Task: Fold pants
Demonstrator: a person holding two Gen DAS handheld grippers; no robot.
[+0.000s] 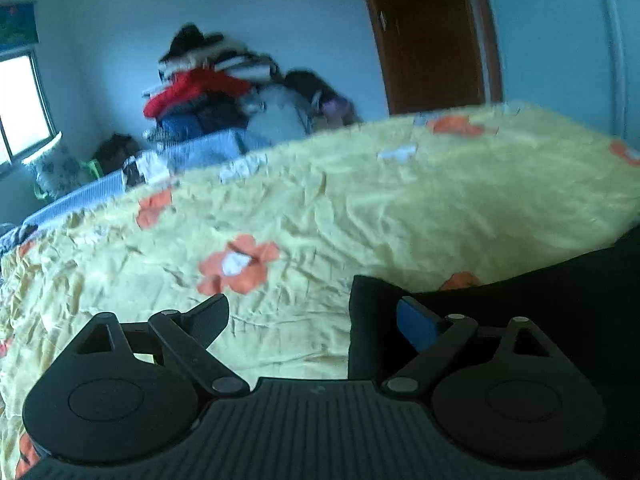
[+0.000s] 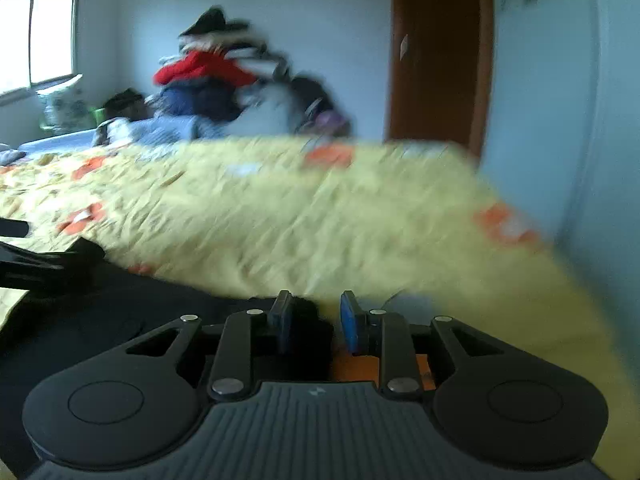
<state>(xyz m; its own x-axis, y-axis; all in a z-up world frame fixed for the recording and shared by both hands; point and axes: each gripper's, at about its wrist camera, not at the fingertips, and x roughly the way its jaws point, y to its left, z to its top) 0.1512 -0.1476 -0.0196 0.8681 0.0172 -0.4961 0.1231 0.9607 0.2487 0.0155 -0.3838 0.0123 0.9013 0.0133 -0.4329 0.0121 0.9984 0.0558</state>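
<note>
Crinkled yellow floral bedsheet covering bed; black pants lying on bedsheet; left gripper spread wide; right gripper narrowed, grasp unclear.

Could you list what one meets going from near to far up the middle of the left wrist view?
Left gripper, wide open → black pants, their edge beside its blue-padded finger → yellow flowered bedspread → pile of clothes → pale wall.
</note>
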